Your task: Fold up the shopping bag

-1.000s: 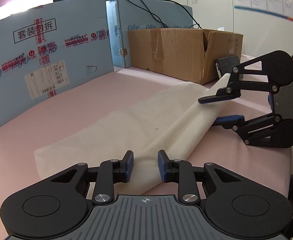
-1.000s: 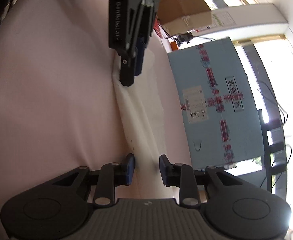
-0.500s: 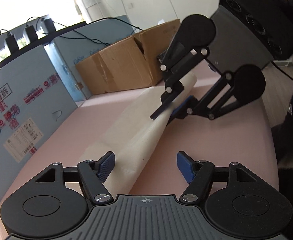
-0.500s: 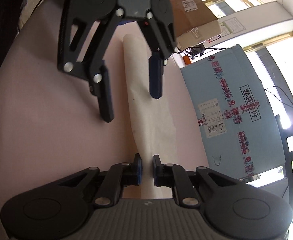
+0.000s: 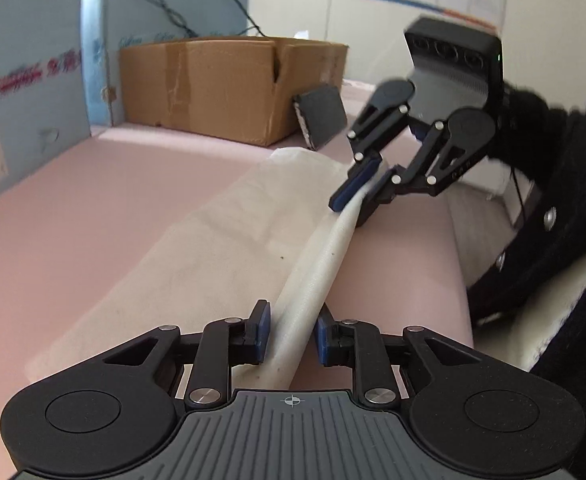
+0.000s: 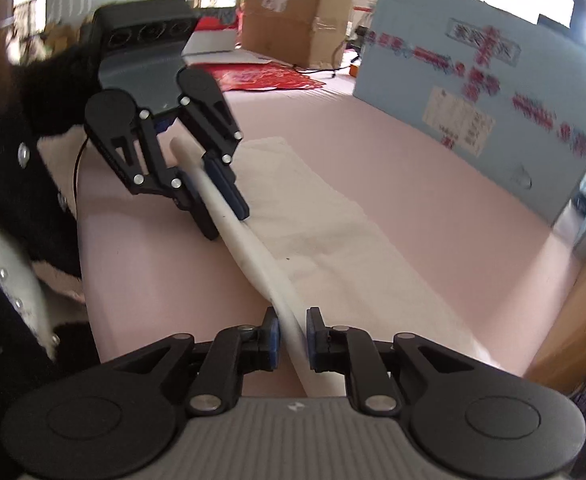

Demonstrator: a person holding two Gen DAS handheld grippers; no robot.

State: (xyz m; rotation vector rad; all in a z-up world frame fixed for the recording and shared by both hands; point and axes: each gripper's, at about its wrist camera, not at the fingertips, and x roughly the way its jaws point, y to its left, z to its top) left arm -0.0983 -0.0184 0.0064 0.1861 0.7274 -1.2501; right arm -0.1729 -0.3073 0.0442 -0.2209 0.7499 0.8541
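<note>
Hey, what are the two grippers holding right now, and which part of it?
Both grip the shopping bag along its raised near edge: left gripper at one end, right gripper at the other.

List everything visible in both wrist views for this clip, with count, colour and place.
shopping bag: one, cream, flat on the pink table, near edge lifted between both grippers
table: one, pink
cardboard box: one, brown, far end of the table
foam boards: light blue, upright along the table's far side
dark pad: one, leaning on the box
sleeve: black, at the table's edge
left hand-held gripper: black, blue pads, around the bag's edge
right hand-held gripper: black, blue pads, around the same edge
</note>
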